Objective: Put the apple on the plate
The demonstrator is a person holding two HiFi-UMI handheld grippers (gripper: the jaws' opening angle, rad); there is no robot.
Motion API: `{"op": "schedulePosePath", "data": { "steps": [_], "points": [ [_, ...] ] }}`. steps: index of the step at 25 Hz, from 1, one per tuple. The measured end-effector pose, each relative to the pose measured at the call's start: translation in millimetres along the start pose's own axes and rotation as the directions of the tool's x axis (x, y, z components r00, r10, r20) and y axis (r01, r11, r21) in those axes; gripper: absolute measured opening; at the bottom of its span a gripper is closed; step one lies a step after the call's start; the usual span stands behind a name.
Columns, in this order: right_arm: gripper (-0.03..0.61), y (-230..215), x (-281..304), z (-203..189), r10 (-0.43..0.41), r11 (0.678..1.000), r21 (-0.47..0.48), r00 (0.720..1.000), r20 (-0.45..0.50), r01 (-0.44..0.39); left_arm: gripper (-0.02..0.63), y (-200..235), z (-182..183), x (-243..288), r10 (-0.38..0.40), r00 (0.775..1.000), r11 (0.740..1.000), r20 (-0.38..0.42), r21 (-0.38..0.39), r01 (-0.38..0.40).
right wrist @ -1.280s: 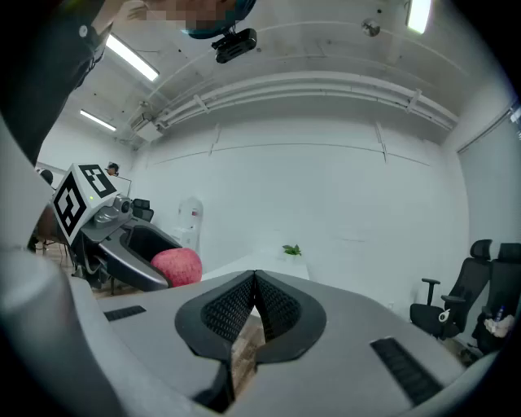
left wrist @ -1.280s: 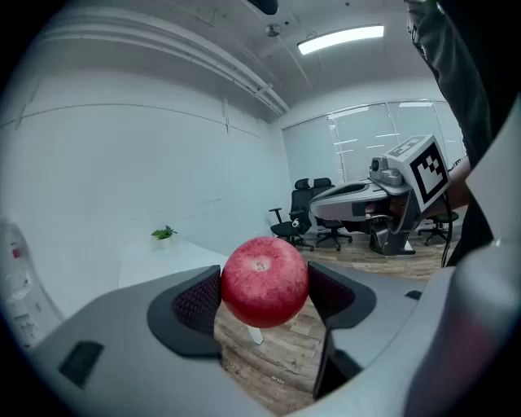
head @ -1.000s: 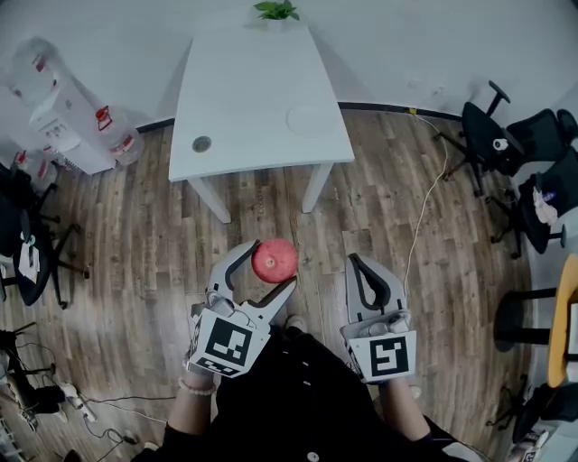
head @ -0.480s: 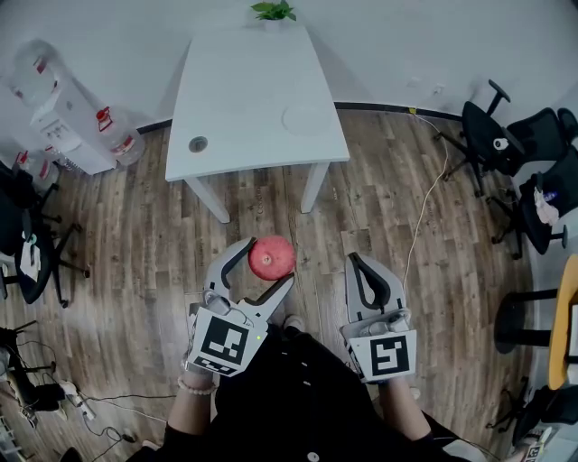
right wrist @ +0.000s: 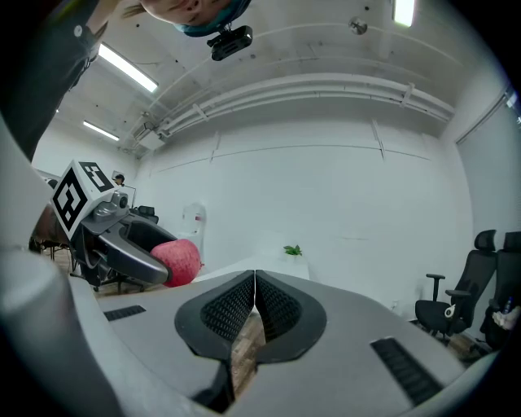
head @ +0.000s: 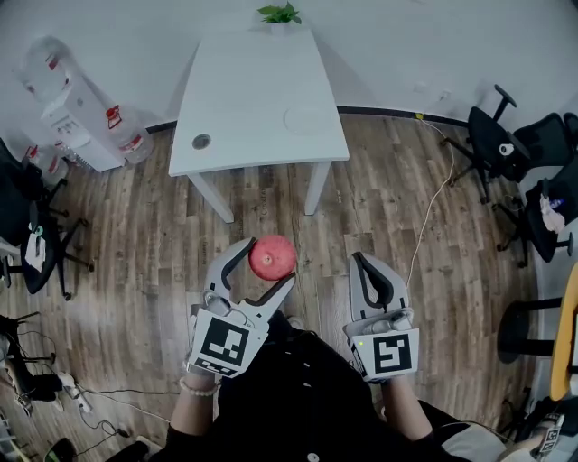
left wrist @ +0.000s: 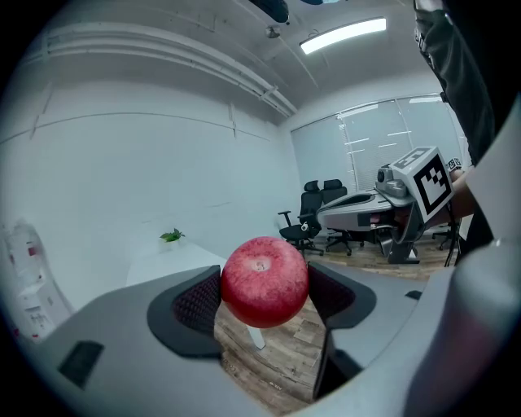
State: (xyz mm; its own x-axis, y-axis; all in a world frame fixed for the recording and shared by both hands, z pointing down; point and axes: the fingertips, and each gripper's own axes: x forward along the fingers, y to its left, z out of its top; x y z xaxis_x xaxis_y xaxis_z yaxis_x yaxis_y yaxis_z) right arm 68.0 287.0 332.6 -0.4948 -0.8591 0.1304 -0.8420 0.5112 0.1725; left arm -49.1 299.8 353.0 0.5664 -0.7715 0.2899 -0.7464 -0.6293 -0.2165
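Apple [head: 273, 256] is seen in the head view gripped by the left gripper [head: 271, 263], whose jaws are spread about as wide as the fruit and closed on its two sides. It is held in the air over the wood floor [head: 144, 235], near the person's body and well apart from the white table [head: 244, 81]. A white plate [head: 304, 119] lies on the right part of that table, toward its near edge. A small dark disc [head: 201, 142] is seen at the table's left front, and a plant [head: 280, 13] at its far edge. The right gripper [head: 358, 262] is held beside the left one, its jaws brought together with nothing between them. Office chairs [head: 492, 135] stand at the right, and a cable [head: 424, 207] runs across the floor.

In the left gripper view, the apple [left wrist: 264, 281] is shown pressed between the two dark ribbed pads [left wrist: 198, 303], red and round, with floor visible beneath it. The right gripper's marker cube [left wrist: 427, 177] is seen to the right, and the plant [left wrist: 172, 236] stands far behind on the table.

In the right gripper view, the jaws are shown fully closed, their ribbed pads [right wrist: 228, 309] touching along a thin seam, with nothing held. The left gripper [right wrist: 114, 236] and the apple [right wrist: 177, 261] are seen at the left, and the plant [right wrist: 292, 250] sits beyond the jaws.
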Motion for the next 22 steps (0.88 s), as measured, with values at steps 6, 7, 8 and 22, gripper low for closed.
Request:
{"op": "schedulePosePath", "data": {
  "steps": [6, 7, 8, 22],
  "points": [
    [0.041, -5.1, -7.8, -3.6, 0.002, 1.000, 0.003, 1.000, 0.003, -0.002, 0.348, -11.9, 1.9, 2.2, -0.008, 1.000, 1.000, 0.006, 0.028, 0.008],
    [0.041, -6.3, -7.9, -4.2, 0.000, 1.000, 0.004, 1.000, 0.002, 0.000, 0.348, -12.5, 2.8, 3.0, -0.008, 1.000, 1.000, 0.008, 0.029, 0.008],
    [0.041, -7.0, -7.8, -5.1, -0.001, 1.000, 0.004, 1.000, 0.001, 0.001, 0.348, -12.9, 3.0, 3.7, -0.008, 1.000, 1.000, 0.010, 0.029, 0.008],
    [0.041, -28.1, 15.4, -7.5, -0.033, 0.999, -0.012, 0.999, 0.009, 0.033, 0.348, 4.9, 9.6, 42.9, -0.033, 0.998, 0.998, 0.046, 0.045, 0.031]
  ]
}}
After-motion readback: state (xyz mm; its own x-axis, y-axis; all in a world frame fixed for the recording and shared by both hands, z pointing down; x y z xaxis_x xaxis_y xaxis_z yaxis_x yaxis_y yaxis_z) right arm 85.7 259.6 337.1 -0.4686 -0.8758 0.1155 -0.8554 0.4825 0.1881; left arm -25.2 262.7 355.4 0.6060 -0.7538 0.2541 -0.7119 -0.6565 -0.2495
